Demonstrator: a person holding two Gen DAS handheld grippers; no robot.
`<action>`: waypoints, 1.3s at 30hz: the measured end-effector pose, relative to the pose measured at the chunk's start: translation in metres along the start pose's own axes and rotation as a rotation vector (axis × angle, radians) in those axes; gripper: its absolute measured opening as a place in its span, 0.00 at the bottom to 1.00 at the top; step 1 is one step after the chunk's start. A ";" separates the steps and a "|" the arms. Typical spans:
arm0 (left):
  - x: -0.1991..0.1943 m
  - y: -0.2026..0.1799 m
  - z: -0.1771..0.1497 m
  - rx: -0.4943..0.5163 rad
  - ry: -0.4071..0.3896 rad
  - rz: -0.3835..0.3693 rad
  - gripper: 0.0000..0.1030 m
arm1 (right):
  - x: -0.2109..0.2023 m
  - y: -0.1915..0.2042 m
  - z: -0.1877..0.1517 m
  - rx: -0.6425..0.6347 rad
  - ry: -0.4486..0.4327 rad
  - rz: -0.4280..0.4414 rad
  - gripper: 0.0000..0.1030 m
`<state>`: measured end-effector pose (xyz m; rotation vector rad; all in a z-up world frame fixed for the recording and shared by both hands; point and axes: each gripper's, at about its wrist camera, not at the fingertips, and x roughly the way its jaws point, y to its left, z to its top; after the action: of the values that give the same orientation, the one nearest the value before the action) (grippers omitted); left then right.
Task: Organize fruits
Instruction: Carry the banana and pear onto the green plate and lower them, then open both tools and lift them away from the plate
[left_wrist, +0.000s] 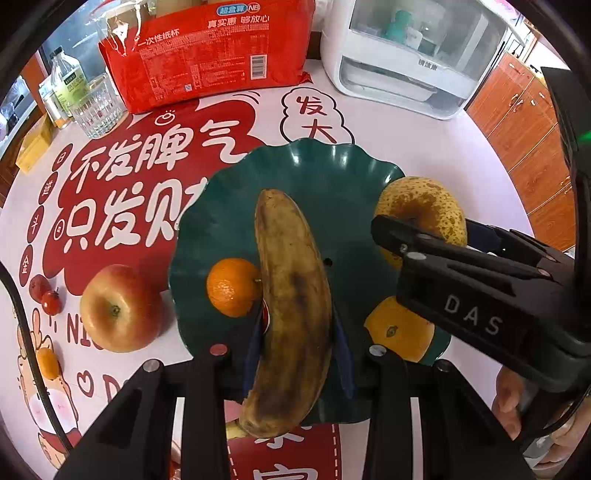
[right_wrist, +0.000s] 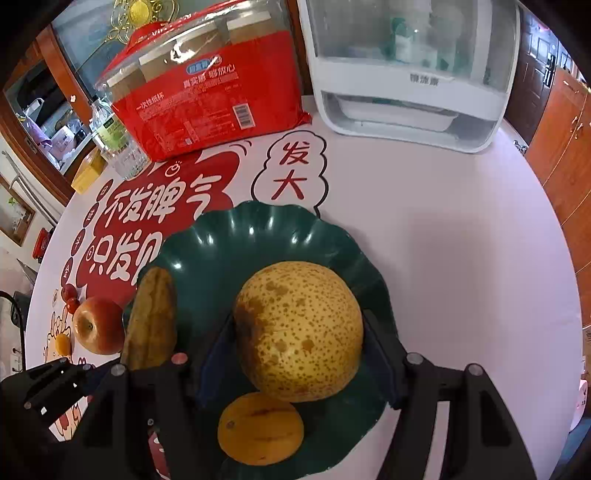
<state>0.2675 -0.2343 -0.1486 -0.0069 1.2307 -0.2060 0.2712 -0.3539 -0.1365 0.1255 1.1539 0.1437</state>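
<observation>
fingers of the left gripper (left_wrist: 299, 325) are pinching a browned banana (left_wrist: 291, 295) over the green plate (left_wrist: 332, 173), its lower end cut off behind the gripper body. the right gripper (right_wrist: 299, 332), angling steeply down, is clamping a speckled pear (right_wrist: 299, 328), half hiding an orange (right_wrist: 260, 428) lying on the plate. a mandarin (left_wrist: 232, 288) is touching the banana; an apple (left_wrist: 120, 306) is sitting on the table (left_wrist: 443, 147) beside the plate.

The banana (left_wrist: 291, 295) hides the left gripper (left_wrist: 295, 328) pads; the right gripper (left_wrist: 424, 243) covers part of the pear (left_wrist: 421, 203); the red package (left_wrist: 218, 55) is cut off at the top edge.
</observation>
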 end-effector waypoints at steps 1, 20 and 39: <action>0.001 0.000 0.000 0.001 0.001 0.000 0.33 | 0.002 0.000 0.000 -0.002 0.003 0.002 0.65; -0.006 -0.002 -0.001 0.023 -0.063 0.046 0.75 | 0.020 0.017 -0.004 -0.062 0.031 -0.012 0.66; -0.028 0.008 -0.010 -0.004 -0.074 0.032 0.85 | -0.009 0.026 -0.005 -0.102 -0.060 -0.012 0.68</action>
<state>0.2507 -0.2211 -0.1262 0.0019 1.1572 -0.1739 0.2616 -0.3297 -0.1257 0.0322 1.0851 0.1871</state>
